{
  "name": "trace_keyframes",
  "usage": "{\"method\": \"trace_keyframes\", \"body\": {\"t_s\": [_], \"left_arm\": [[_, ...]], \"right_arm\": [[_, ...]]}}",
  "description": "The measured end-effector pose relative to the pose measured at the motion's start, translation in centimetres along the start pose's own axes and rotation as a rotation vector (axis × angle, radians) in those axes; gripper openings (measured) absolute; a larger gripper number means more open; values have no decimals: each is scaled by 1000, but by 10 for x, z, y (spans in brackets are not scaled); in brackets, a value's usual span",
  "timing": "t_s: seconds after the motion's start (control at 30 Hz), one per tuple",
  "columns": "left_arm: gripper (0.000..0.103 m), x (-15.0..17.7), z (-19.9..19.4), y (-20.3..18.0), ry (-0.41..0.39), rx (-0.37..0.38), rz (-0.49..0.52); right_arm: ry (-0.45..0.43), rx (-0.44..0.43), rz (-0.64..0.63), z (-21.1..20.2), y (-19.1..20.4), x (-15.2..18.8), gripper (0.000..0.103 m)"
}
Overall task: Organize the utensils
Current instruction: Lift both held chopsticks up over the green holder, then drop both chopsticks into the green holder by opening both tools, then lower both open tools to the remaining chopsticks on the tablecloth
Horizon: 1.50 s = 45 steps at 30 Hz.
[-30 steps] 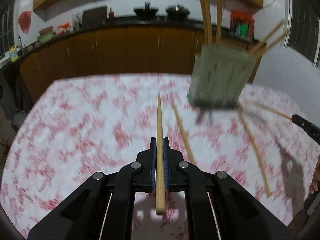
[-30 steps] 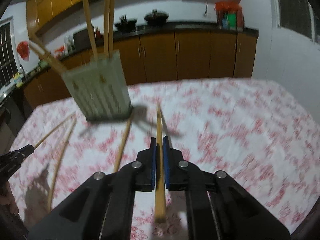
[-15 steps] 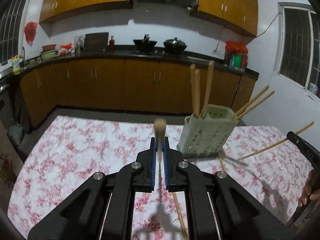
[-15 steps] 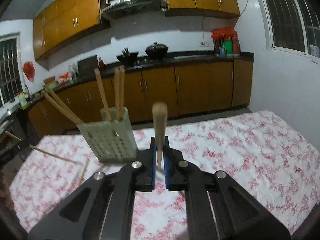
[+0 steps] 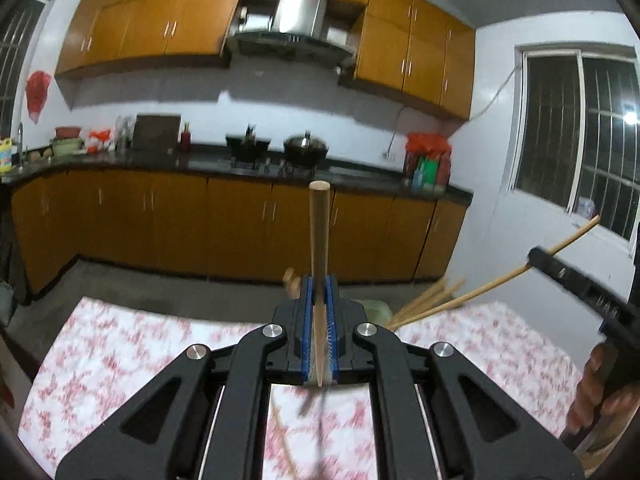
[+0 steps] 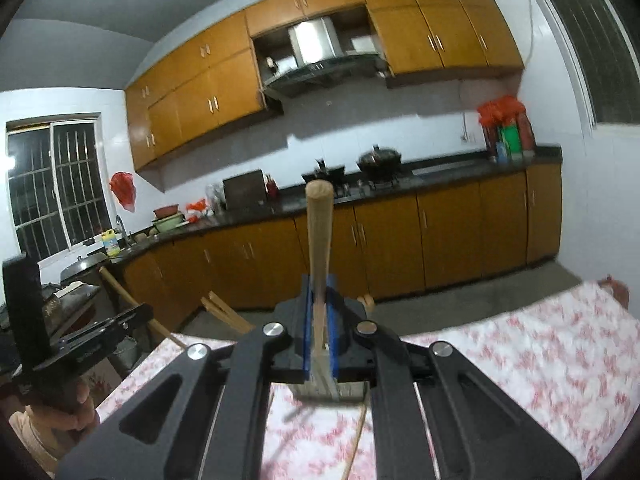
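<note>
My left gripper [image 5: 319, 300] is shut on a wooden chopstick [image 5: 319, 240] that stands upright between the blue pads. My right gripper [image 6: 319, 304] is shut on another wooden chopstick [image 6: 319, 240], also upright. The pale green utensil holder [image 5: 378, 308] is mostly hidden behind my left gripper; chopsticks [image 5: 424, 300] lean out of it. In the right wrist view its base [image 6: 328, 394] shows under my jaws. The right gripper [image 5: 576, 280] also appears at the right edge of the left wrist view, holding its chopstick [image 5: 500, 280]. The left gripper [image 6: 88, 336] shows at the left of the right wrist view.
The table carries a white cloth with red flowers [image 5: 120, 356]. A loose chopstick [image 6: 356, 440] lies on the cloth below my right gripper. Another loose one [image 5: 284, 444] lies below my left gripper. Kitchen cabinets and a counter [image 5: 240, 168] run along the far wall.
Both grippers have risen and tilted up with their chopsticks, from looking down at the table to facing the kitchen wall. The holder has dropped behind the jaws in both views.
</note>
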<state>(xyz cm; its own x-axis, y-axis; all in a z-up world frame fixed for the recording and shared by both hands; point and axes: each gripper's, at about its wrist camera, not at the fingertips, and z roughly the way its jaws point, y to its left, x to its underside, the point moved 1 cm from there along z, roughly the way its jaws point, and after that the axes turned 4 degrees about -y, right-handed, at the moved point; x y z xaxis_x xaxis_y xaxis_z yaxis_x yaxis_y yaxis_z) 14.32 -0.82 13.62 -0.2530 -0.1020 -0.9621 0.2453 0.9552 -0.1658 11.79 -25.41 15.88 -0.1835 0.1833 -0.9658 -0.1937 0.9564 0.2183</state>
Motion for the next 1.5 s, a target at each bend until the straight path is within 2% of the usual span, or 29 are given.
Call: {"method": "trace_keyframes", "body": {"t_s": [0.17,0.3,0.47,0.67,0.7,0.73,0.77,0.83,1.0,1.13,1.23,1.3,1.4,1.5], "left_arm": [[7,-30,14,-13,-117,-21,-15],[7,-32,32,-19,-147,-40,-4],[7,-15,63,-19,-117,-45,-7],[8,8,85,-13,-8,-22,-41],[10,8,84,-12,-5,-17,-44],[21,8,81,-11,-7,-18,-45],[39,6,79,-10,-13,-22,-45],[49,2,71,-9,-42,-28,-49],[59,-10,43,-7,-88,-22,-35],[73,-9,16,-3,-122,-80,26],[81,7,-5,10,-117,-162,66],[84,20,-11,17,-90,-202,87],[84,57,-8,33,23,-267,116],[84,90,5,45,149,-294,115]], "right_arm": [[7,8,-26,25,9,-11,8],[63,31,-42,56,10,-7,8],[142,56,-51,90,10,8,8],[202,61,-54,111,11,25,10],[197,61,-52,108,11,26,11],[192,62,-52,106,11,25,11],[184,65,-50,103,10,24,15],[161,68,-43,94,9,20,23],[78,102,-41,61,0,6,44],[49,198,-34,33,-21,13,52],[103,254,-20,28,-45,33,54],[180,293,6,31,-64,60,54],[297,322,42,38,-81,103,54],[420,298,63,48,-80,148,54]]}}
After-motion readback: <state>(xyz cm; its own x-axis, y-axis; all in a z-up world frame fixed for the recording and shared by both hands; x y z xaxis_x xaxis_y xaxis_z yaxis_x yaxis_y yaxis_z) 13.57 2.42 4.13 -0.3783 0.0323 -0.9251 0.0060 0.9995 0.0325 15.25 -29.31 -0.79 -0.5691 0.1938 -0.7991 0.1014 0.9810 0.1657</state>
